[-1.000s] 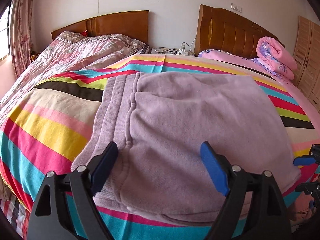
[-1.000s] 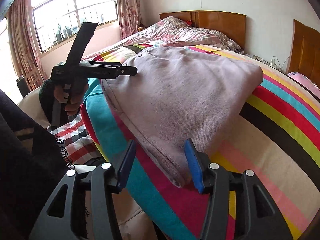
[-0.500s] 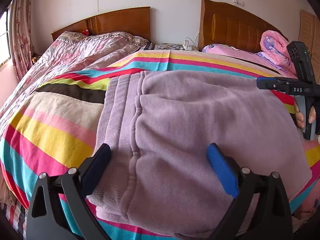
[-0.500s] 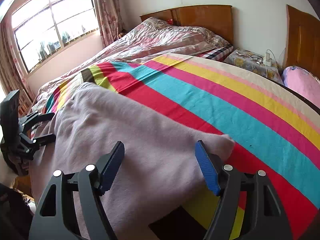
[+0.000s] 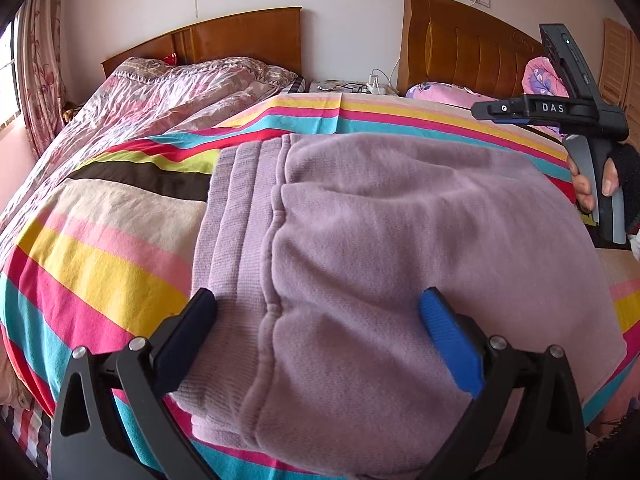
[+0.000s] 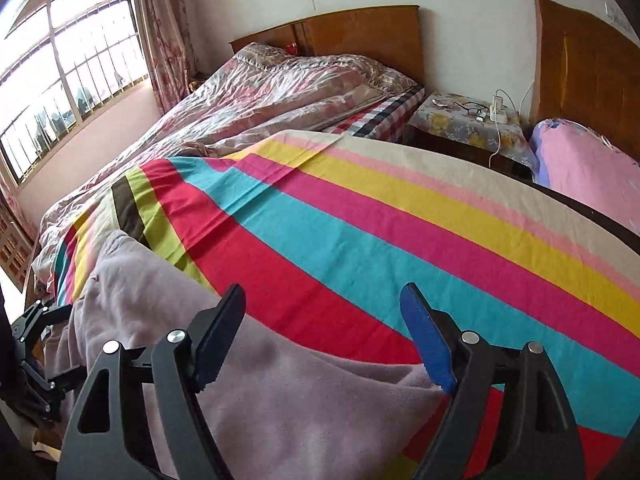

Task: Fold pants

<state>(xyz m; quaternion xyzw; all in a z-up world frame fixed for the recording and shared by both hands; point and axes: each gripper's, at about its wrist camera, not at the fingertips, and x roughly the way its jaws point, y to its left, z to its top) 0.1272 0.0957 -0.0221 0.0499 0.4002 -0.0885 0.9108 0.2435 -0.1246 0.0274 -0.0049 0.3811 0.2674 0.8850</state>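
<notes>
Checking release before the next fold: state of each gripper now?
Left gripper: open, jaws just widened, over the folded lilac fleece pants, gripping nothing.
Right gripper: open, jaws just widened, holding nothing.

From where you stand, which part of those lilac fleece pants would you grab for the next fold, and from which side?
Probably the ribbed waistband of the lilac fleece pants, coming from the near bed edge. It lies flat on the striped bedsheet, its stacked edges exposed and firm. The left gripper hangs just above it, jaws wide and nothing pinched. The right gripper, also open, could take the far end.
</notes>
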